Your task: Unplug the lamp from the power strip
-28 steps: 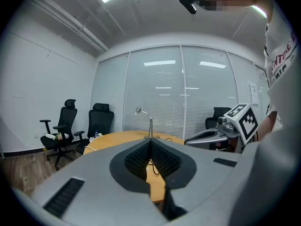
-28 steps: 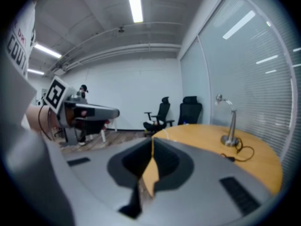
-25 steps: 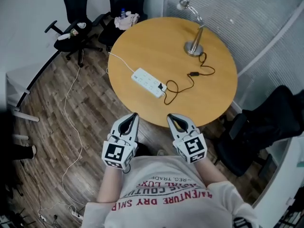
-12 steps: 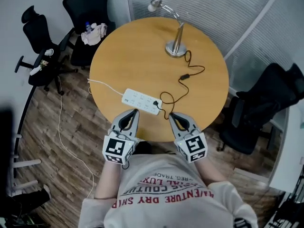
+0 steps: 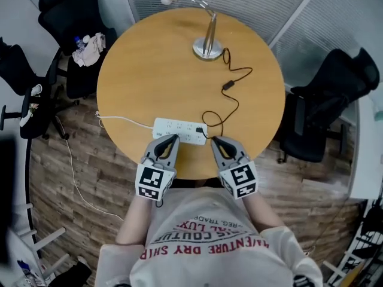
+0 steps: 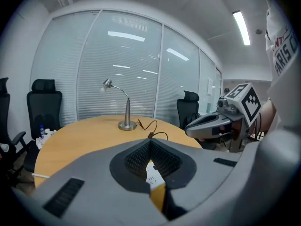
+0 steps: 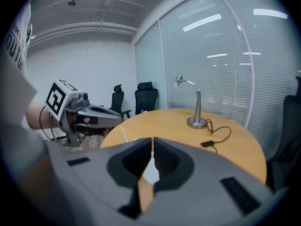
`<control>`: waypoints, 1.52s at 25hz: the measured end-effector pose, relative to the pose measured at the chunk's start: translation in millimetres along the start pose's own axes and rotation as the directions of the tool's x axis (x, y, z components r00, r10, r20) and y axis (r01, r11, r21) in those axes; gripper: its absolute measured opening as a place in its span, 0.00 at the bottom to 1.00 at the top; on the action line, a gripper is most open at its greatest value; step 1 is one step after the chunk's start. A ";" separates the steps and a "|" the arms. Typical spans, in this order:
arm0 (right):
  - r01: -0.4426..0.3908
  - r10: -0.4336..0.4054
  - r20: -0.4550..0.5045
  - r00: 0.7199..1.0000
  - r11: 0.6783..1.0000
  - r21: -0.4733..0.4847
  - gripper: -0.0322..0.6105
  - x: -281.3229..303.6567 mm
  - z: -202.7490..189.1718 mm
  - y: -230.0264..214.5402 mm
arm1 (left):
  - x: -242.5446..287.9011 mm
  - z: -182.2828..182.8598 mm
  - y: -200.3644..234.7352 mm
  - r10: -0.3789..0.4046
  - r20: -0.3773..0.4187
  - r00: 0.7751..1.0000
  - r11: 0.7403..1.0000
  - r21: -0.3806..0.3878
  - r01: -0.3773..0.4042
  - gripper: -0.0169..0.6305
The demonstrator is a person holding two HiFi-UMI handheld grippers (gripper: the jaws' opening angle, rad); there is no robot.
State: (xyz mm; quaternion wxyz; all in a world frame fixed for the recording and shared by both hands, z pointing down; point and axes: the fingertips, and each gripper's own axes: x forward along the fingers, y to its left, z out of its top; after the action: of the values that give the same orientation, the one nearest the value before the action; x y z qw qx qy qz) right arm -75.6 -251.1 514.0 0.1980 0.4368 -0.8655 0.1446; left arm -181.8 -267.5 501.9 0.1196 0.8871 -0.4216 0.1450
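A white power strip point(image 5: 179, 130) lies near the front edge of the round wooden table point(image 5: 149, 70). A black plug point(image 5: 200, 131) sits in its right end, and a black cord point(image 5: 230, 85) runs from it to the silver desk lamp point(image 5: 206, 43) at the far side. My left gripper point(image 5: 173, 138) hovers at the table's near edge just in front of the strip, jaws shut and empty. My right gripper point(image 5: 213, 141) is beside it, right of the plug, also shut on nothing. The lamp point(image 6: 126, 121) and the lamp point(image 7: 196, 119) stand far ahead in both gripper views.
Black office chairs stand around the table: one at the right point(image 5: 329, 94), two at the far left point(image 5: 75, 23). One chair holds a bottle and a cloth point(image 5: 88, 48). A white mains cable point(image 5: 122, 120) runs off the table's left edge. Glass walls with blinds close the far side.
The person has stepped up to the table. Both grippers, earlier short of the table's edge, now reach over it right at the power strip. Jaws stayed shut.
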 end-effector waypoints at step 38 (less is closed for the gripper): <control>-0.314 0.060 -0.653 0.755 0.907 -0.279 0.22 115.8 -110.9 -8.5 | 114.3 -150.8 -5.7 -0.179 -0.472 0.863 0.958 0.114 0.261 0.07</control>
State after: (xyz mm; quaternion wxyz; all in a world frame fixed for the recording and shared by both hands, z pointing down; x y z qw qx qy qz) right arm -107.2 -290.0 666.5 0.5397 0.2265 -0.7995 0.1352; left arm -132.1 -295.1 682.5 0.1532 0.8773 -0.2627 0.3712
